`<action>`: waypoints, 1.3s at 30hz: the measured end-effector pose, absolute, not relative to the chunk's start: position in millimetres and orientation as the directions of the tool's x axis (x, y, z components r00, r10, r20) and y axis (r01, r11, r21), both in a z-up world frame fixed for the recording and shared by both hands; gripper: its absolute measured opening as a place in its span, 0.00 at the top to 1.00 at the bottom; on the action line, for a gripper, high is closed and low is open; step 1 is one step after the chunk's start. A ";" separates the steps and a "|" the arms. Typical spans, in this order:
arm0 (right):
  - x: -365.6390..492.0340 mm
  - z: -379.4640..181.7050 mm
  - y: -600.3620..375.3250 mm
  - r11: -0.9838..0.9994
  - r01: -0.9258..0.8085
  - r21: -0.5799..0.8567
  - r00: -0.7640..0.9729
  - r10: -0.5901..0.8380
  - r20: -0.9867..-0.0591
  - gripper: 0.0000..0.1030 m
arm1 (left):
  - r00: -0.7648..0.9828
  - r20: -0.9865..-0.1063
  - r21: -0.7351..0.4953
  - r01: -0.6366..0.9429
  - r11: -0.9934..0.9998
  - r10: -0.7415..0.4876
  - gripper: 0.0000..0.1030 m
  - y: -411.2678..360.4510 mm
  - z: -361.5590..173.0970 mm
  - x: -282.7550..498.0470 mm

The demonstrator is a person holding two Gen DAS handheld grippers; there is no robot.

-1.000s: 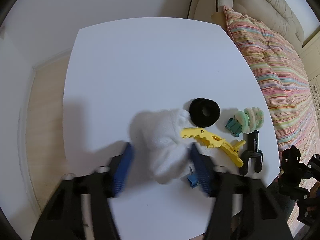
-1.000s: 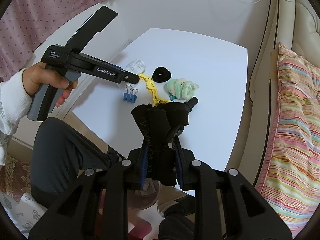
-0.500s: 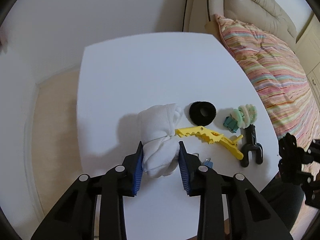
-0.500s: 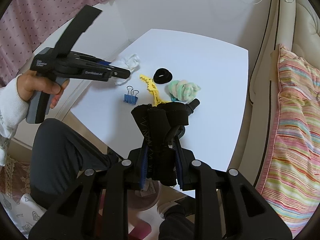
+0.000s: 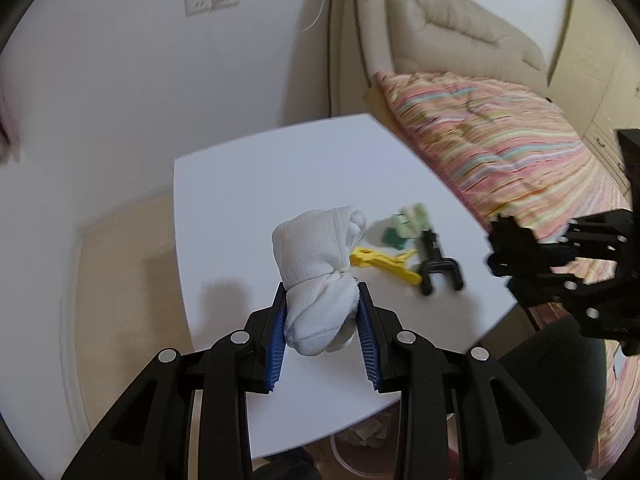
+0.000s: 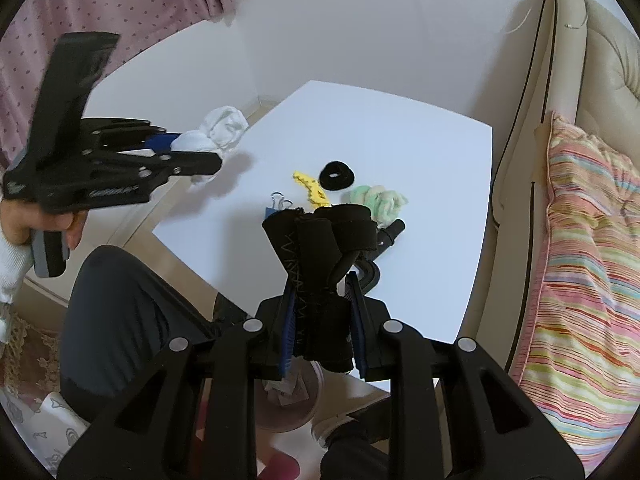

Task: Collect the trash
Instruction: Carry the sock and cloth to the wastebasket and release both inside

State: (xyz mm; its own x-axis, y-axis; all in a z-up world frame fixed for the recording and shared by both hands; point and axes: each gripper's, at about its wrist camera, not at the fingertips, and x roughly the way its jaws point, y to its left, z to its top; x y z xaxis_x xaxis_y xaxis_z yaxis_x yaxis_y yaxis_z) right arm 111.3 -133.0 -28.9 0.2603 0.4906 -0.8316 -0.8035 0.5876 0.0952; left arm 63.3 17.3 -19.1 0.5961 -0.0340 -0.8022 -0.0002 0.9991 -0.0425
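Currently both fingers loaded: left gripper (image 5: 322,334) clenched on white sock bundle (image 5: 318,268), lifted off desk (image 5: 240,184); right gripper (image 6: 322,320) grasping black cloth roll (image 6: 316,248). Clips, scrunchies left on desk; nothing binned yet.

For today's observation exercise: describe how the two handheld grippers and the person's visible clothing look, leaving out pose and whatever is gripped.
Both the left gripper and the right gripper are matte black, with angular cut-out linkages, silver rivets and ribbed blue pads. The left one has a grey pistol handle and small pale lettering, too blurred to read. No cables show. The person wears a white knit sleeve and dark trousers.
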 end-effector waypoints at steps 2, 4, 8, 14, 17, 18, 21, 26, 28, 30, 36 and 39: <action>104.2 -27.0 -133.3 0.586 -0.805 0.091 0.268 0.496 -0.826 0.77 | 0.623 -0.781 -0.031 0.016 0.999 -0.034 0.69 9.8 -10.6 51.8; 95.3 -25.0 -133.9 0.582 -0.808 0.088 0.274 0.504 -0.819 0.77 | 0.644 -0.764 -0.023 0.025 0.999 -0.034 0.69 4.1 -5.1 42.4; 78.7 -21.8 -136.3 0.569 -0.818 0.081 0.279 0.516 -0.810 0.77 | 0.673 -0.738 -0.041 0.039 0.998 -0.056 0.69 -4.6 -0.3 24.1; 53.6 -15.5 -143.3 0.558 -0.827 0.069 0.291 0.530 -0.796 0.77 | 0.688 -0.722 -0.051 0.054 0.997 -0.074 0.69 -13.7 -4.3 -2.8; 40.3 -16.9 -144.7 0.550 -0.833 0.062 0.291 0.530 -0.796 0.77 | 0.690 -0.721 -0.043 0.051 0.998 -0.067 0.69 -15.4 -7.3 -13.2; 36.4 -17.7 -144.9 0.547 -0.835 0.060 0.290 0.530 -0.797 0.77 | 0.691 -0.720 -0.037 0.050 0.998 -0.061 0.69 -16.3 -7.4 -16.8; 25.3 -23.3 -145.6 0.536 -0.842 0.057 0.279 0.525 -0.804 0.77 | 0.689 -0.723 -0.029 0.046 0.999 -0.053 0.69 -17.2 -10.9 -26.7; 9.2 -36.1 -145.5 0.518 -0.852 0.077 0.245 0.524 -0.816 0.77 | 0.686 -0.726 -0.034 0.032 0.999 -0.047 0.69 -15.5 -16.6 -41.2; 3.3 -40.7 -143.1 0.506 -0.859 0.081 0.230 0.522 -0.821 0.77 | 0.681 -0.731 -0.027 0.029 0.999 -0.040 0.69 -15.4 -20.6 -47.2; -2.3 -46.0 -140.3 0.494 -0.865 0.086 0.214 0.518 -0.828 0.77 | 0.677 -0.735 -0.026 0.025 0.999 -0.036 0.69 -15.0 -24.7 -52.9; -13.6 -58.6 -134.6 0.470 -0.876 0.107 0.173 0.514 -0.840 0.77 | 0.667 -0.744 -0.041 0.006 0.999 -0.035 0.69 -10.4 -30.6 -69.1; -16.4 -62.5 -132.6 0.459 -0.880 0.119 0.155 0.515 -0.843 0.77 | 0.666 -0.745 -0.040 -0.003 0.999 -0.028 0.69 -6.8 -30.2 -73.5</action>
State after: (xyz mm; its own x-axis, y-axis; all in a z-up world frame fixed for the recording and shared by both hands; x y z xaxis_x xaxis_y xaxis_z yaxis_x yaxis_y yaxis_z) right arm -16.4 -132.6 -62.5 0.1552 0.5153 -0.8429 -0.8804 0.4592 0.1186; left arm -73.5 -6.8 -30.2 0.6663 -0.0280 -0.7451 -0.0031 0.9992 -0.0404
